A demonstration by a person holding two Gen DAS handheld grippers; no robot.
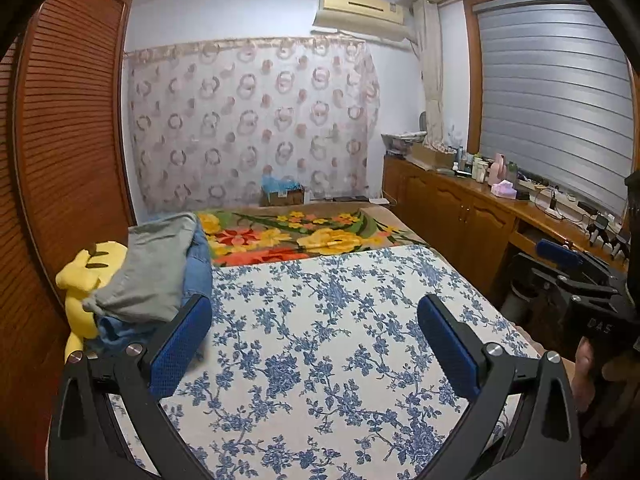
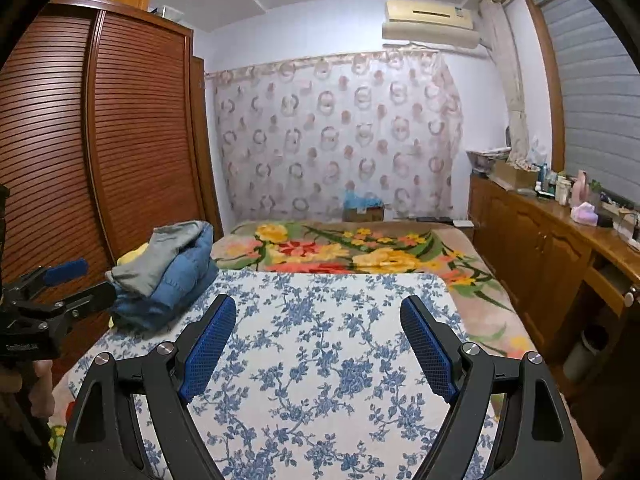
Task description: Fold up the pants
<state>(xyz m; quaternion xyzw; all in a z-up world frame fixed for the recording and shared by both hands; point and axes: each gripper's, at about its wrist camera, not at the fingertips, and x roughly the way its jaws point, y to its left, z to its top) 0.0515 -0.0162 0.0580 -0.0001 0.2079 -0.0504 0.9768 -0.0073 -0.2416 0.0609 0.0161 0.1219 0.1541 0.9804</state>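
Note:
A pile of clothes lies at the bed's left edge, with folded grey pants (image 1: 152,268) (image 2: 160,256) on top of blue jeans (image 1: 198,264) (image 2: 180,280). My left gripper (image 1: 314,308) hovers open over the blue-flowered white sheet (image 1: 320,360), its left fingertip just beside the pile, nothing between its blue pads. My right gripper (image 2: 318,306) is open too, above the same sheet (image 2: 320,380), and holds nothing. Each gripper shows at the edge of the other's view: the right gripper (image 1: 560,264) at far right, the left gripper (image 2: 88,280) at far left near the pile.
A yellow plush toy (image 1: 86,276) sits behind the pile. A bright floral blanket (image 1: 304,236) covers the far half of the bed. A slatted wooden wardrobe (image 1: 68,140) stands left. A wooden cabinet (image 1: 460,216) with bottles runs along the right. A cardboard box (image 1: 282,196) lies beyond the bed.

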